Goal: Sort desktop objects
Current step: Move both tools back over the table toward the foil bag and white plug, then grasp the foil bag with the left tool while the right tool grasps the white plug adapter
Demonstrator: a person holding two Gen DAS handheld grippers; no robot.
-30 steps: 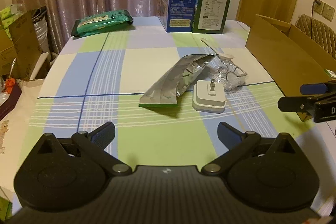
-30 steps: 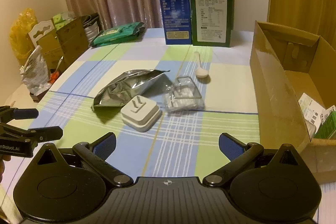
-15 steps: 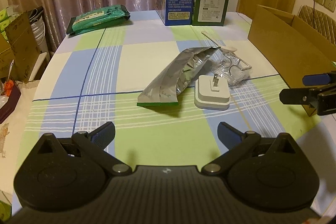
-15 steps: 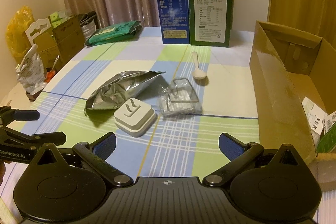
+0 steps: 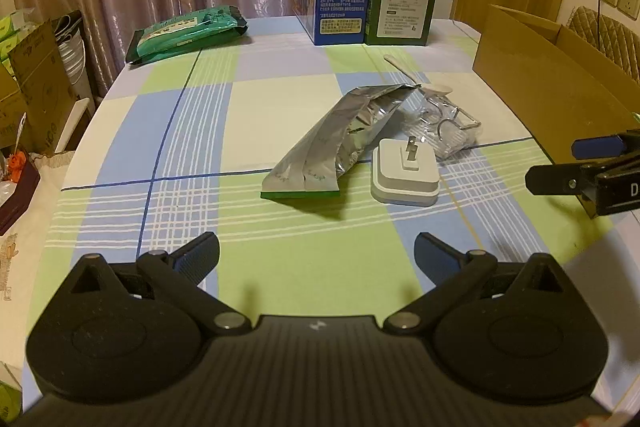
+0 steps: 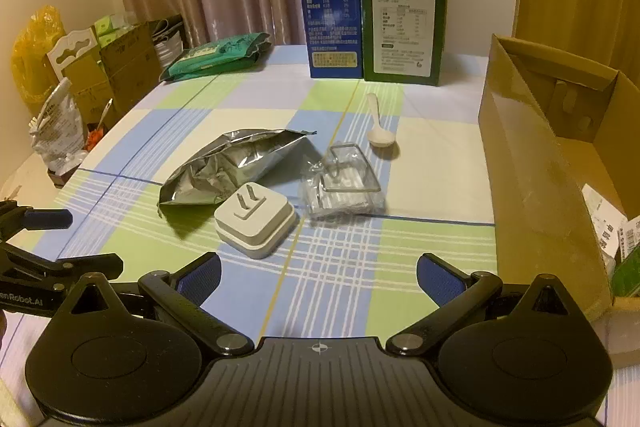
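Both the left gripper (image 5: 316,247) and right gripper (image 6: 318,269) are held wide and empty above the checked tabletop (image 6: 420,267), where the white square plug adapter (image 6: 255,223) is laid beside the crumpled silver foil pouch (image 6: 228,167).

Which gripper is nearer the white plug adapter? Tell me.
Right, though only narrowly. The right gripper hangs open just short of the white plug adapter, which lies slightly left of its centre. The left gripper is open too, farther back, with the adapter ahead to its right.
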